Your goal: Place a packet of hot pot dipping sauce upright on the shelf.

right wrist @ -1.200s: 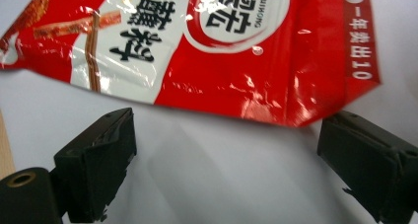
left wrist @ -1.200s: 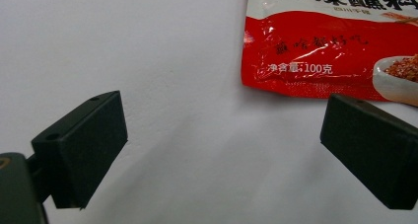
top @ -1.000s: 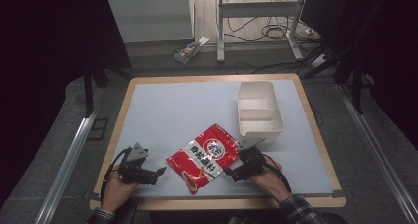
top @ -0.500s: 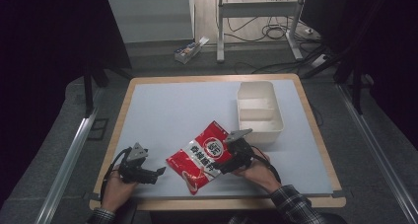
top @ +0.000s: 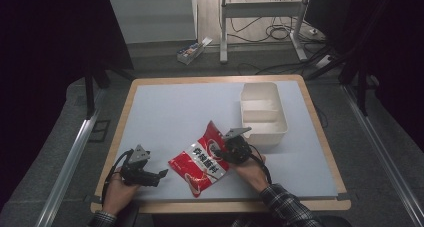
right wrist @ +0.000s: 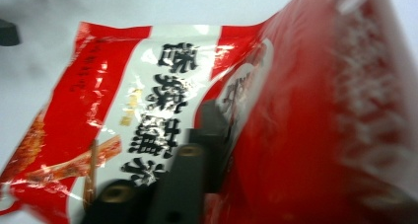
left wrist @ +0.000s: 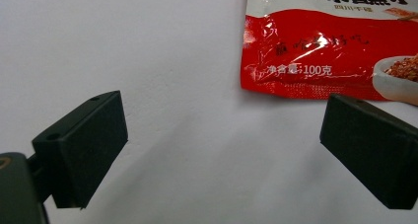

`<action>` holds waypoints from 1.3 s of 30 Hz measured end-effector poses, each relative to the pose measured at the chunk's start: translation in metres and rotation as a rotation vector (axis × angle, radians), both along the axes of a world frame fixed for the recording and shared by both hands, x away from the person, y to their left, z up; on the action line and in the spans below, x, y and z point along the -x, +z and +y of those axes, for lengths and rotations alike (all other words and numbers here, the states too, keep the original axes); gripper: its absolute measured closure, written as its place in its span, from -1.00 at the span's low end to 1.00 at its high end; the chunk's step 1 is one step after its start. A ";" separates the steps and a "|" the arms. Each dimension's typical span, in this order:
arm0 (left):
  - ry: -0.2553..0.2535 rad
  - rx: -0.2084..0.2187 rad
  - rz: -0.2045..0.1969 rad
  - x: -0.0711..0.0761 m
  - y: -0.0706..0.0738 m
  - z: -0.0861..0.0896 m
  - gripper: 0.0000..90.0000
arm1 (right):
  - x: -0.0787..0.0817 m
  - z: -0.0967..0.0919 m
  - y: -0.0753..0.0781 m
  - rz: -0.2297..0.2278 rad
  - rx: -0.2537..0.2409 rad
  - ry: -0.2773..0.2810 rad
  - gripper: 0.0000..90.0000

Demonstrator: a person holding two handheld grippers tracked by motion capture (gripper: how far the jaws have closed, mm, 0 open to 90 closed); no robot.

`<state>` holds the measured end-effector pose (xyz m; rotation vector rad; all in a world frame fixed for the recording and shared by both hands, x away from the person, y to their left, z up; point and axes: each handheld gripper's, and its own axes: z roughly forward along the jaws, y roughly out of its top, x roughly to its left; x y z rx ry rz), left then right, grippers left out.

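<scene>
A red and white snack packet lies on the pale blue table top, near the front. My right gripper is at the packet's right edge; its jaws have just been closing, and they are shut on that edge. The edge is folded up. In the right gripper view the packet wraps over the right gripper, hiding one jaw. My left gripper rests on the table left of the packet, open. In the left gripper view the packet lies just beyond the left gripper, with nothing between its jaws.
A white two-compartment container stands at the back right of the table, just beyond my right hand. The wooden table rim runs along the front. Metal rails flank the table on both sides.
My right gripper has moved left onto the packet and shut on its right edge, which has lifted and folded up. The left gripper has not moved.
</scene>
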<state>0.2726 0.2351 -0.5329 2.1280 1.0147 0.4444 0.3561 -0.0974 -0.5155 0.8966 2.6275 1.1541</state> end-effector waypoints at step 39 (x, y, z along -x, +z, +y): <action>-0.001 -0.007 -0.006 0.000 0.000 0.001 -0.90 | -0.021 0.003 0.118 -0.106 -0.165 0.058 0.99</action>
